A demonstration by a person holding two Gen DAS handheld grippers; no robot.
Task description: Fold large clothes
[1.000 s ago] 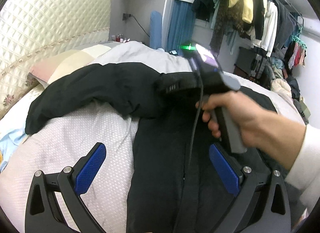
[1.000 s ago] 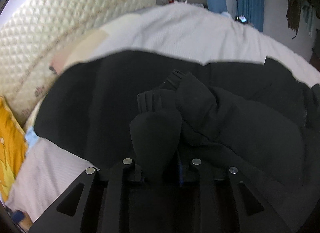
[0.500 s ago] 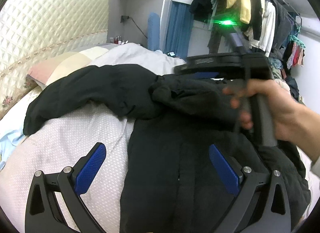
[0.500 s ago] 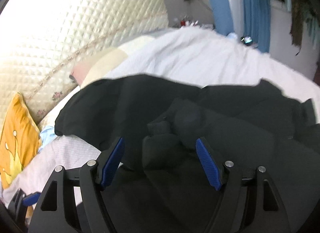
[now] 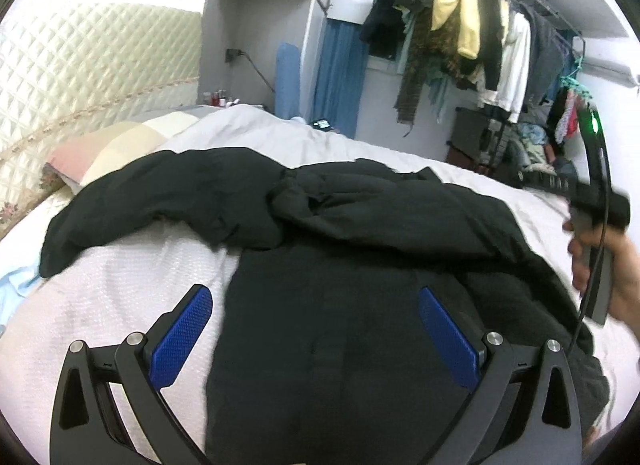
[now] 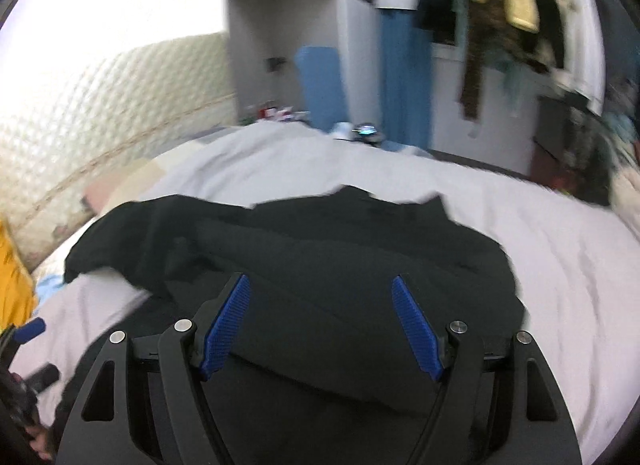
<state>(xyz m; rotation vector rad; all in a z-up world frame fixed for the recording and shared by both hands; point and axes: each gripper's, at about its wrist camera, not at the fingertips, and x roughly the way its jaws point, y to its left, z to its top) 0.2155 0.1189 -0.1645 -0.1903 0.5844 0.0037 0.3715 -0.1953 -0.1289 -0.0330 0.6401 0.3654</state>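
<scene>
A large black jacket [image 5: 360, 305] lies spread on the white bedspread [image 5: 120, 297]. One sleeve [image 5: 160, 193] stretches out to the left. The other sleeve [image 5: 380, 201] lies folded across the chest. My left gripper [image 5: 312, 291] hovers open over the jacket's front with nothing between its blue pads. My right gripper [image 6: 318, 278] is open too, raised clear above the jacket [image 6: 320, 245] and empty. In the left wrist view a hand [image 5: 628, 277] holds the right gripper's handle at the far right edge.
A quilted headboard [image 5: 80, 65] and a pillow [image 5: 120, 145] border the bed on the left. A yellow cushion [image 6: 12, 281] sits at the near left. Across the room hangs a crowded clothes rail [image 5: 480, 45]. A small device [image 5: 322, 123] rests on the bed's far edge.
The right gripper let go of the sleeve cuff, opened, and pulled back up and to the right. The sleeve stays folded across the jacket. The left gripper rose a little.
</scene>
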